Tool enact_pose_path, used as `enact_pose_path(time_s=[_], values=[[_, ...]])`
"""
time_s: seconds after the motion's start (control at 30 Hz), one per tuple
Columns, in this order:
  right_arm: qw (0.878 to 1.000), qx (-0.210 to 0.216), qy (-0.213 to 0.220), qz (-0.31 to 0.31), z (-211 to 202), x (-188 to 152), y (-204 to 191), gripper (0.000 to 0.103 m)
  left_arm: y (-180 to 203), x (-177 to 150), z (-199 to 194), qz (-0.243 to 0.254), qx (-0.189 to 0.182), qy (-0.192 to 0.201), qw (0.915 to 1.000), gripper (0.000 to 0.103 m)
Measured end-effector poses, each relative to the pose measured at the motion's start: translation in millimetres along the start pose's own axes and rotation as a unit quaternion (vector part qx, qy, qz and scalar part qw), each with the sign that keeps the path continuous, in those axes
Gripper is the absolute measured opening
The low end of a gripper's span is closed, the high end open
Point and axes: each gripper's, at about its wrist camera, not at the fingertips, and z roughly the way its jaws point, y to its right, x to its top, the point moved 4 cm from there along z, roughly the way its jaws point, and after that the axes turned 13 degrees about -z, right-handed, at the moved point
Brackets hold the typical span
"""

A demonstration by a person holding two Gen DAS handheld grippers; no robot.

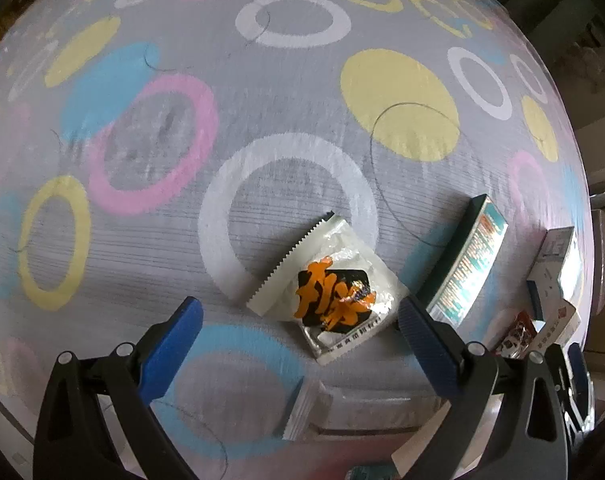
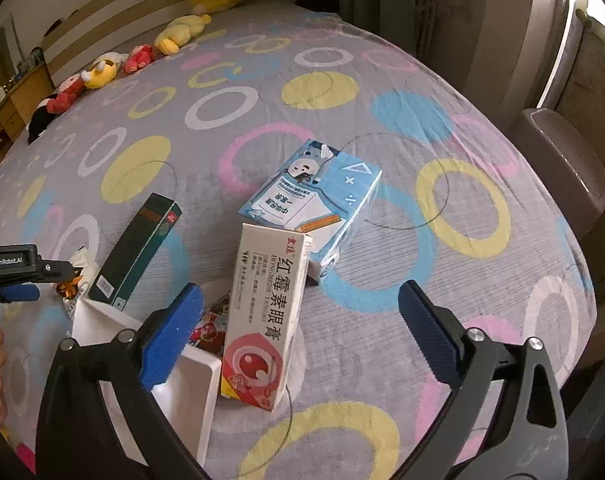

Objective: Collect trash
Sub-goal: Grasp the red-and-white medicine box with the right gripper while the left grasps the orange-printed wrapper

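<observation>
Your left hand-held gripper [image 1: 300,316] is spread wide, blue pads apart, nothing between them. It hangs over the bed [image 1: 262,120], with the silver packet [image 1: 334,284] lying flat just ahead of the pads, orange print up, serrated edge toward the white ring.

Landmark: the white tray [image 2: 182,380], near edge of the bed.
- Silver packet: just left of the tray, partly hidden in the right view by the left gripper's body.
- Dark green box [image 2: 138,248]: just behind the tray, lying long-ways; it lies right of the packet.
- Red wrapper [image 2: 210,328]: behind the tray's far rim, half covered by the ointment box.
- Ointment box [image 2: 262,320]: white with red print, beside the tray on its right, one end flap open.
- Blue carton [image 2: 314,200]: beyond the ointment box, touching it, lying on its side.

Your right hand-held gripper [image 2: 300,320] is also spread, empty, with the ointment box between the pads' line of sight. Whether it touches anything you cannot tell.

Plush toys [image 2: 102,72] line the far edge of the bed.
</observation>
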Motion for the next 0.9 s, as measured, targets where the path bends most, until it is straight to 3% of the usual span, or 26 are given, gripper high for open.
enact_pose_path(time_s=[0.03,0.13,0.37,0.53,0.63,0.7,0.9], values=[[1.0,-0.004,-0.001,0.001,2,0,0,0.093,-1,0,2,-0.003,-0.002,-0.003,1.0,0.096],[1.0,0.006,-0.012,0.011,11,-1,-1,0.075,-3,1,7,-0.012,-0.007,-0.01,0.9999,0.096],[1.0,0.006,-0.02,0.015,21,-2,-4,0.075,2,5,18,-0.021,-0.009,-0.009,0.9997,0.096],[1.0,0.006,-0.02,0.019,22,-2,-3,0.066,12,10,22,-0.029,-0.02,-0.002,0.9994,0.095],[0.999,0.015,-0.018,0.022,22,-2,-2,0.055,14,13,25,-0.032,-0.018,0.001,0.9993,0.094],[0.999,0.02,-0.015,0.022,21,-1,-3,0.044,18,12,24,-0.029,-0.015,0.007,0.9994,0.089],[0.999,0.027,-0.012,0.033,16,-2,-1,0.039,20,5,20,-0.037,0.002,0.013,0.9992,0.062]])
